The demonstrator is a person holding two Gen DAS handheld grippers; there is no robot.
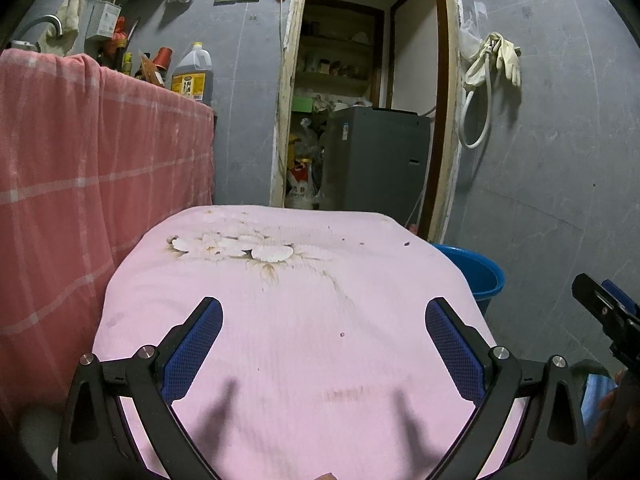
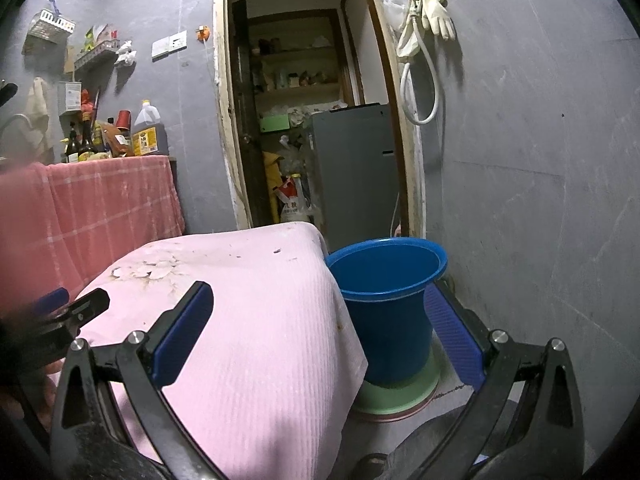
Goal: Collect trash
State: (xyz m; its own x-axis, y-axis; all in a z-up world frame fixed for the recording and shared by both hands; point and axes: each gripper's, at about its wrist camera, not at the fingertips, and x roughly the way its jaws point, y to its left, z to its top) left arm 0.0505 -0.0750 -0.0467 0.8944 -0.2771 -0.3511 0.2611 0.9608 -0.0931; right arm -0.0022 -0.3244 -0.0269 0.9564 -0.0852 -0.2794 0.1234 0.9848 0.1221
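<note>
A pink cloth covers a small table (image 1: 304, 344), also in the right wrist view (image 2: 248, 320). Only tiny dark crumbs (image 1: 407, 244) lie on it, near the far edge; no larger trash shows. A blue bin (image 2: 386, 300) stands on the floor to the table's right, seemingly empty; it also shows in the left wrist view (image 1: 476, 276). My left gripper (image 1: 323, 312) is open and empty above the cloth. My right gripper (image 2: 324, 300) is open and empty, straddling the table's right edge and the bin.
A counter draped in red checked cloth (image 1: 80, 184) stands on the left with bottles (image 1: 193, 76). A doorway (image 1: 360, 92) ahead opens on a grey appliance (image 1: 376, 160) and shelves. Gloves and a hose (image 1: 492, 68) hang on the grey right wall.
</note>
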